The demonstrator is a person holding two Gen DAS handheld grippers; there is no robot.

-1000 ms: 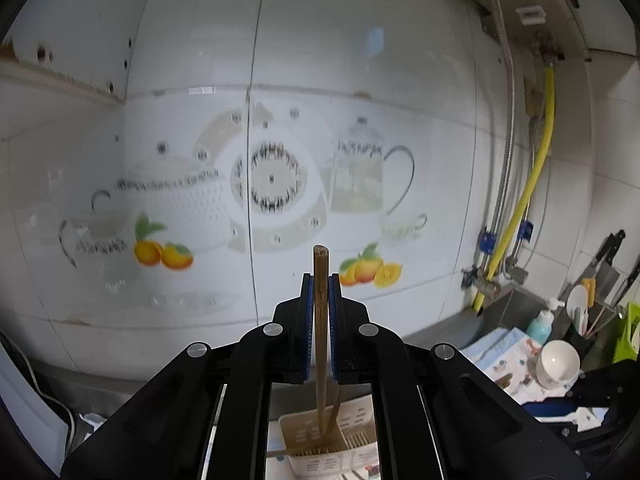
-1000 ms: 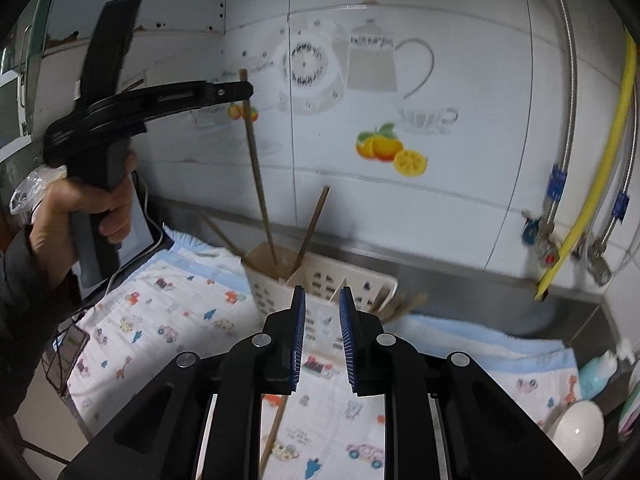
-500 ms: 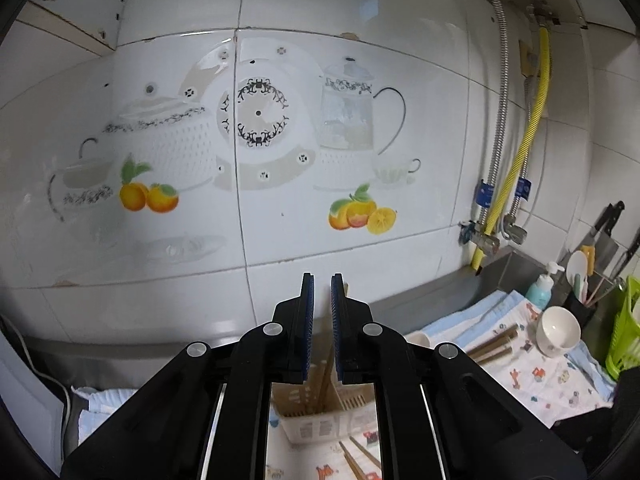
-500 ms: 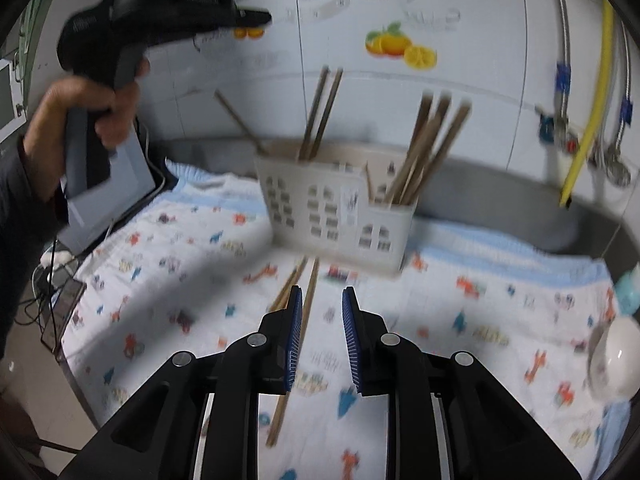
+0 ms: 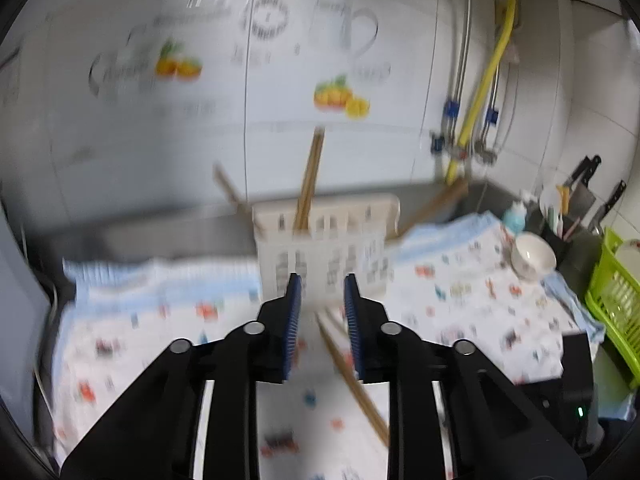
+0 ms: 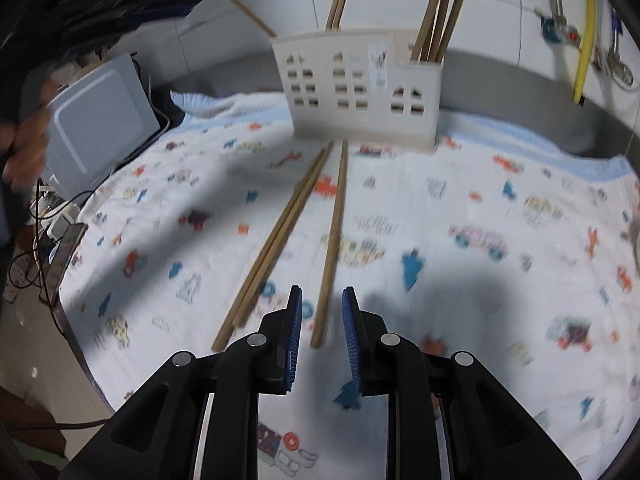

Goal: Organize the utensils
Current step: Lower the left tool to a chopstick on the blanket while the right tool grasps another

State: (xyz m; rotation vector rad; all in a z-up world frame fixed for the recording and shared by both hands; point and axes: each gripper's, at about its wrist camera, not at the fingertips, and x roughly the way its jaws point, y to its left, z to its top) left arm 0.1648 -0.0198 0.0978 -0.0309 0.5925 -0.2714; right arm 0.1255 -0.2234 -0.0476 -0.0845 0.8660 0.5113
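Observation:
A cream house-shaped utensil holder point(image 6: 360, 88) stands on the printed cloth with several wooden chopsticks upright in it; it also shows in the blurred left wrist view point(image 5: 326, 248). Three loose chopsticks lie on the cloth in front of it: a pair point(image 6: 276, 236) and a single one point(image 6: 332, 236). My right gripper point(image 6: 319, 300) is open and low over the cloth, its jaws either side of the single chopstick's near end. My left gripper point(image 5: 320, 288) is open and empty, above the loose chopsticks point(image 5: 352, 380), facing the holder.
A grey box point(image 6: 96, 124) and cables sit at the cloth's left edge. A white bowl point(image 5: 534, 258), soap bottle point(image 5: 516, 216), knives and a green basket point(image 5: 616, 300) stand at the right. Tiled wall with pipes and a yellow hose point(image 5: 484, 84) lies behind.
My left gripper let go of its chopstick into the holder, opened wider and swung down toward the cloth. My right gripper moved down and closer, now straddling the single loose chopstick.

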